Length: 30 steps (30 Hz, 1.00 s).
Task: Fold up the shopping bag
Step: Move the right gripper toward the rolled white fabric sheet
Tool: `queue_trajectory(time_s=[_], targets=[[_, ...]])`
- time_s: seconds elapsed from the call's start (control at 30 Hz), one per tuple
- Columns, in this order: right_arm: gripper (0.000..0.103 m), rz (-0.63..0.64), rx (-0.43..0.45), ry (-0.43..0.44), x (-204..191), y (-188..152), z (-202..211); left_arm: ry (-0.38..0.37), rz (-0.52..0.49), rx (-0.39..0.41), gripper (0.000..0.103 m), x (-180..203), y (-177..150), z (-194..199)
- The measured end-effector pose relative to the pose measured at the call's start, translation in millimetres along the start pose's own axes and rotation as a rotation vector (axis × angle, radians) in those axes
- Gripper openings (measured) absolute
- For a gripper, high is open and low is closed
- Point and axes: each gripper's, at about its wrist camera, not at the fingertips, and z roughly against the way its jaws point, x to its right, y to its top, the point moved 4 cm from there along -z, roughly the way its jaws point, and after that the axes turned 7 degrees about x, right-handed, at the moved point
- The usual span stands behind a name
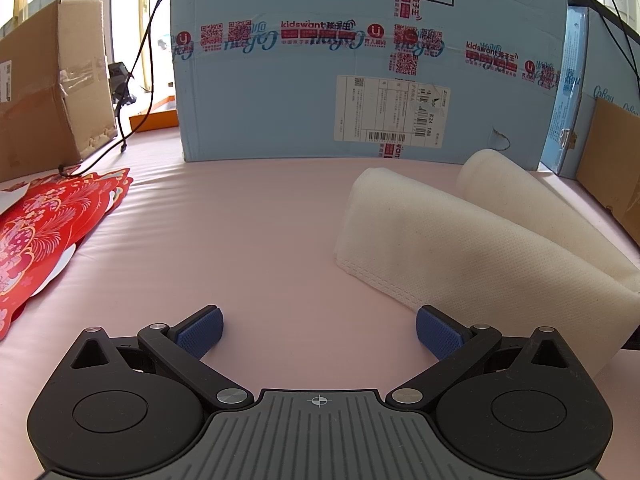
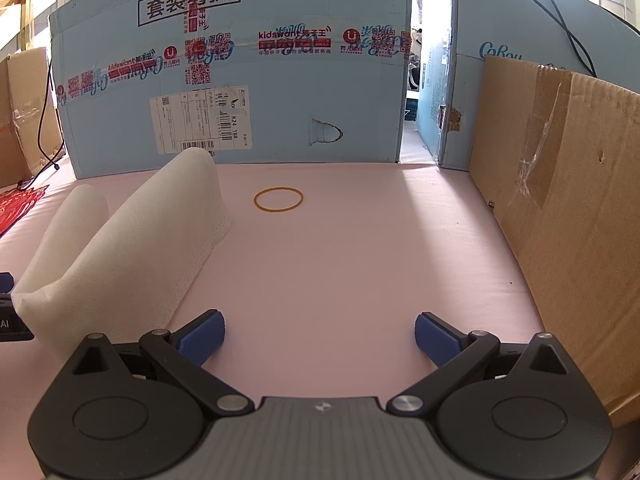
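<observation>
Both the left gripper [image 1: 319, 330] and right gripper [image 2: 319, 332] hang wide apart and empty, the white shopping bag [image 1: 460, 240] already folded mid-right, rubber band [image 2: 278, 199] upper-centre seemingly unused.

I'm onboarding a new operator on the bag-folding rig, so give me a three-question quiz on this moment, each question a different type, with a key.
1. True or false: the left gripper is clamped on the white shopping bag.
2. Multiple choice: what lies on the pink tabletop just beyond the bag, toward the blue carton? A) scissors B) a rubber band C) a roll of tape
3. Fill in: in the right wrist view, the right gripper has its jaws ____ and holds nothing.

Key:
1. False; its jaws are apart, with only tabletop between them.
2. B, the rubber band.
3. Open.
</observation>
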Motion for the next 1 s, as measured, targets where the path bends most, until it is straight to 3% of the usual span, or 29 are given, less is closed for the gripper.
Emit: queue_trajectory(time_s=[0.17,0.3,0.43,0.57,0.83,1.0], targets=[[0.103,-0.061,0.058,0.029,4,-1,8,-0.008,0.016,0.01,0.103,-4,-2,4],[0.103,-0.116,0.113,0.079,21,10,19,-0.042,0.087,0.041,0.103,-10,1,10],[0.103,-0.157,0.172,0.136,27,18,30,-0.125,0.188,0.122,0.103,-20,7,23],[0.103,-0.176,0.193,0.211,23,21,36,-0.155,0.235,0.186,0.103,-25,11,35],[0.099,-0.162,0.065,0.274,-25,29,26,-0.217,0.273,0.208,0.103,-26,18,44],[0.08,-0.162,-0.084,0.216,-52,28,-6,-0.199,0.276,0.211,0.103,-29,17,47]])
